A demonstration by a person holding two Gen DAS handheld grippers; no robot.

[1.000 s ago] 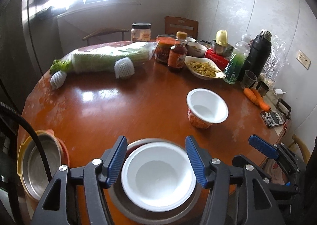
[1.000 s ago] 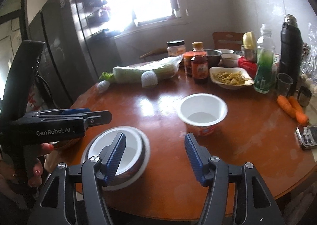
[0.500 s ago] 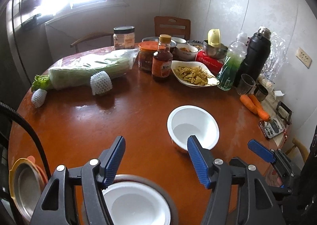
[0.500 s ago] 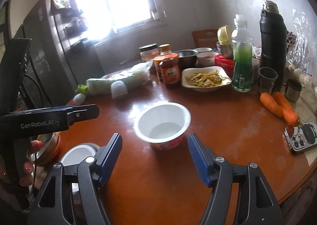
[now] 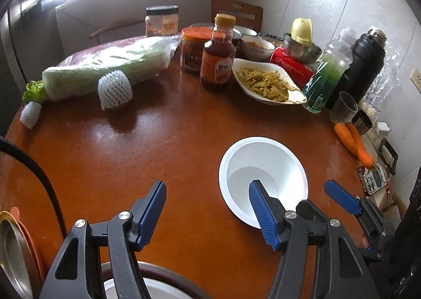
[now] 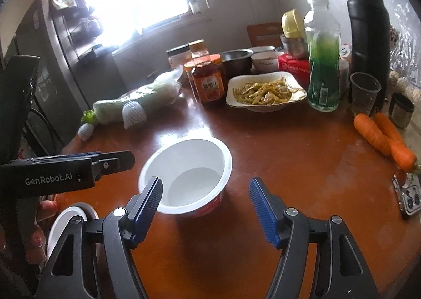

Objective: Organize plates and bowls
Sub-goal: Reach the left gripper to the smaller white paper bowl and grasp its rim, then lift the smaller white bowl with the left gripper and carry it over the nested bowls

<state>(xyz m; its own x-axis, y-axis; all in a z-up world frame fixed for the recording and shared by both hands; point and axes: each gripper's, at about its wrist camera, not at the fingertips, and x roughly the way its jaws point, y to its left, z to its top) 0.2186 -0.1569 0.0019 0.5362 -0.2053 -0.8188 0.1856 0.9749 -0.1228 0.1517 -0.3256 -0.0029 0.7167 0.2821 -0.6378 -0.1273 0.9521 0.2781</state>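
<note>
A white paper bowl with a red outside stands empty on the round wooden table. My right gripper is open and empty, just in front of this bowl, its left finger over the bowl's near rim. My left gripper is open and empty, to the left of the bowl. A white bowl nested in a steel dish sits under the left gripper at the table's near edge. A steel plate on an orange and yellow one lies at the far left.
At the back stand a wrapped cabbage, sauce jars and a bottle, a dish of food, a green bottle, a black flask and cups. Carrots and a phone lie at the right.
Both grippers moved forward and right toward the red and white bowl. The nested white bowl and steel dish dropped behind to the near edge. Both stayed open.
</note>
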